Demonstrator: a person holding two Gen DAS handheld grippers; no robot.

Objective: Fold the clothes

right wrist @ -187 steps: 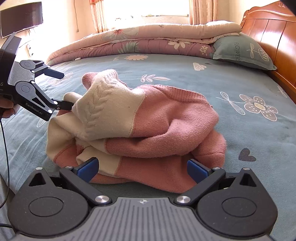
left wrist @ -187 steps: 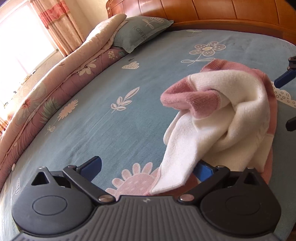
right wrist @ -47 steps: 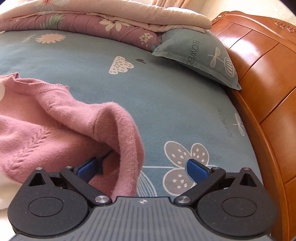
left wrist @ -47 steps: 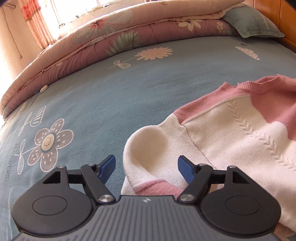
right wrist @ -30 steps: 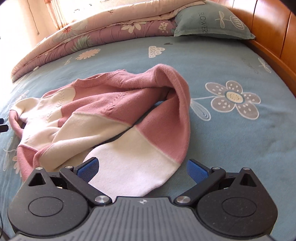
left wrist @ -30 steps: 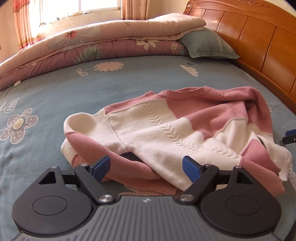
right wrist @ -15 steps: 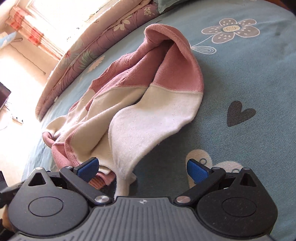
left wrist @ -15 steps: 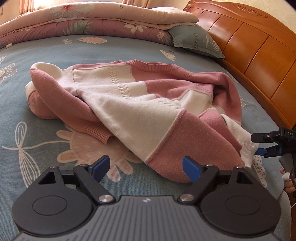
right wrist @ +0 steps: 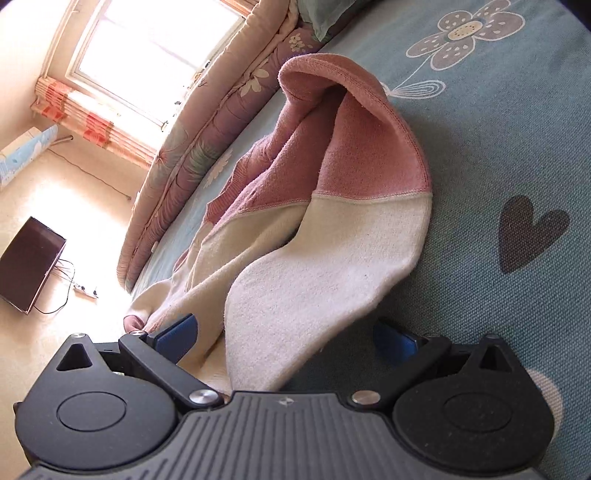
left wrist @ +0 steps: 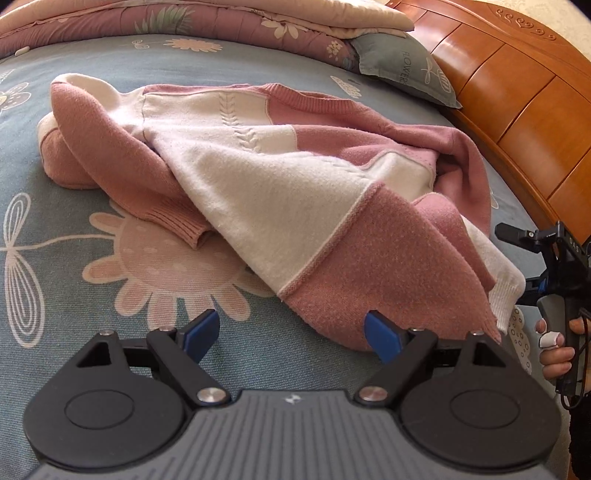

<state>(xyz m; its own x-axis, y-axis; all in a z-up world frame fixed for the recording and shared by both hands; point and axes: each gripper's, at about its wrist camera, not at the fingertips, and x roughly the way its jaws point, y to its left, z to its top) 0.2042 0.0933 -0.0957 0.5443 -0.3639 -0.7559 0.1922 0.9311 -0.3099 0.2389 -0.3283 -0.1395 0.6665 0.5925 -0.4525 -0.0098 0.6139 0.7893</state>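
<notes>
A pink and cream knitted sweater point(left wrist: 280, 192) lies crumpled on the blue flowered bed sheet point(left wrist: 92, 314). My left gripper point(left wrist: 291, 334) is open, low over the sheet at the sweater's near pink hem corner. Its right pad point(left wrist: 382, 338) sits against that corner, and only sheet lies between the pads. In the right wrist view the sweater point(right wrist: 325, 273) runs away from me, and a cream flap of it lies between the jaws of my open right gripper point(right wrist: 286, 338) without the pads pressing on it. The right gripper point(left wrist: 515, 262) also shows beside the cream cuff, held by a hand point(left wrist: 554, 354).
A folded flowered quilt point(left wrist: 207, 22) and a grey-green pillow point(left wrist: 402, 70) lie at the far side of the bed. A wooden headboard point(left wrist: 517, 110) runs along the right. Beyond the bed edge are a bright window point(right wrist: 147, 48), a dark screen point(right wrist: 29, 264) and a power strip point(right wrist: 86, 290) on the floor.
Both grippers have sunk toward the sweater's near edge and stayed open. The right view has rolled sideways, and the cream flap now lies between its jaws. The sweater lies where it was.
</notes>
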